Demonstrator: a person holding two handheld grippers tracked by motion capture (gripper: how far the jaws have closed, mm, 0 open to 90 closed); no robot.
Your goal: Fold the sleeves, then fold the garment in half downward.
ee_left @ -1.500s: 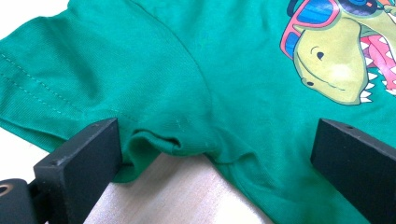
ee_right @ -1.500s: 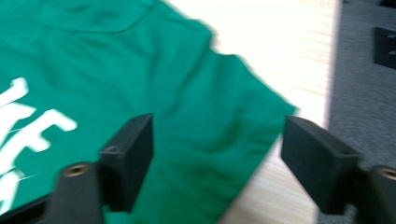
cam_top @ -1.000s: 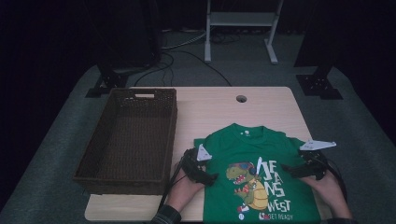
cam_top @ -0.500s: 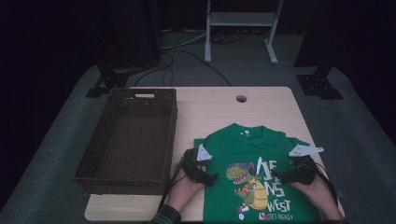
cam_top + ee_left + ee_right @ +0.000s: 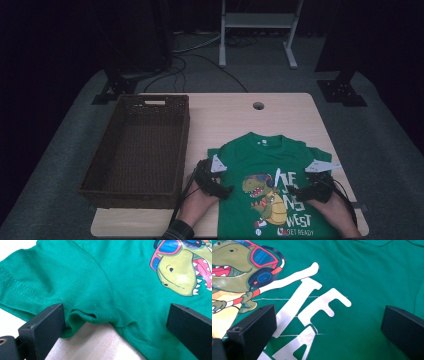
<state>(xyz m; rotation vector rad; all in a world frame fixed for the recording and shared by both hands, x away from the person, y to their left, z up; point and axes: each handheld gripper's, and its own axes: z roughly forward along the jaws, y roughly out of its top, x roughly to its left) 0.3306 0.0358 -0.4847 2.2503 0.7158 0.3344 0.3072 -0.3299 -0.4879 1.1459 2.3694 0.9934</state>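
Note:
A green T-shirt [image 5: 272, 172] with a dinosaur print lies flat, front up, at the near right of the table. My left gripper [image 5: 224, 190] stands open at the shirt's left armpit [image 5: 100, 315], its jaws wide on either side of the puckered seam. My right gripper [image 5: 294, 192] is open too, low over the white lettering [image 5: 312, 305] beside the dinosaur [image 5: 234, 270]. Nothing is held by either one.
A dark wicker basket [image 5: 137, 150] takes up the left of the wooden table [image 5: 280, 112], empty inside. A cable hole [image 5: 258, 105] is near the far edge. Stand legs and cables lie on the floor beyond.
My right gripper has slid left from the shirt's right sleeve onto the printed chest. The left gripper has barely shifted.

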